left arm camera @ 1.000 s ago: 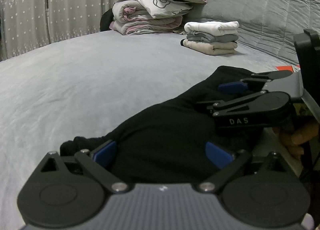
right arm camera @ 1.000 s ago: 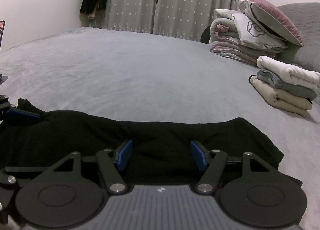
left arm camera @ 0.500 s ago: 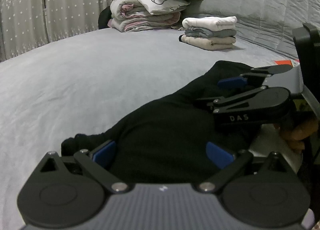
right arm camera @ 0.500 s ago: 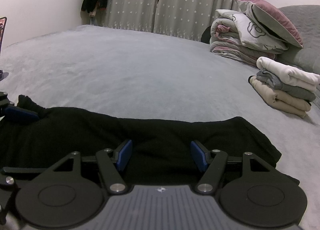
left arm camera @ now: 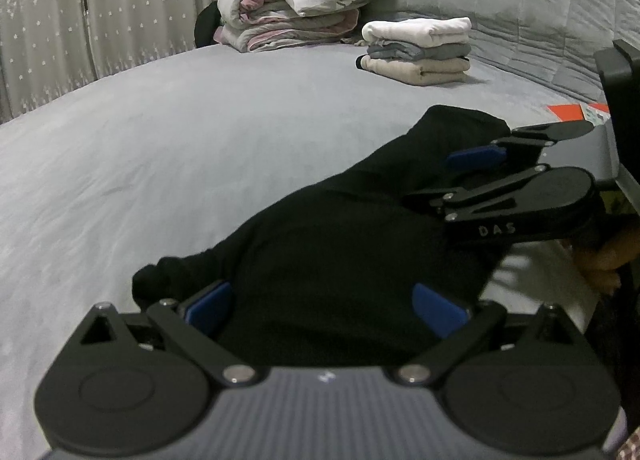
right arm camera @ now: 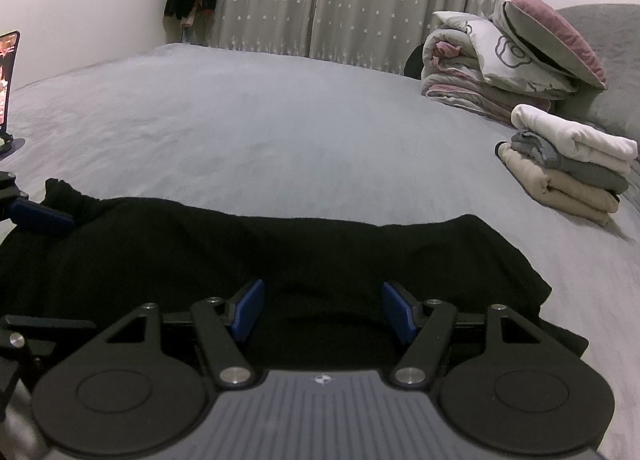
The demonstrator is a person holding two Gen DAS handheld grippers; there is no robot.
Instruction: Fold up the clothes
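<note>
A black garment [left arm camera: 340, 236] lies bunched in a long band across the grey bed [left arm camera: 160, 140]. My left gripper [left arm camera: 322, 304] is open, its blue pads wide apart with the black cloth lying between them. In the right wrist view the black garment [right arm camera: 280, 244] stretches from left to right, and my right gripper [right arm camera: 324, 308] stands open over its near edge. The right gripper [left arm camera: 452, 180] also shows side-on at the right of the left wrist view, resting on the cloth. One left gripper finger [right arm camera: 40, 216] shows at the garment's left end.
A stack of three folded clothes [left arm camera: 416, 52] sits toward the headboard, beside a rolled quilt and pillow [left arm camera: 296, 8]. A person's hand [left arm camera: 608, 260] holds the right gripper. A phone on a stand [right arm camera: 8, 76] is at the left edge; curtains hang behind.
Both views have dipped slightly, so the bed and the folded stack sit higher in frame. The garment and both open grippers have hardly shifted.
</note>
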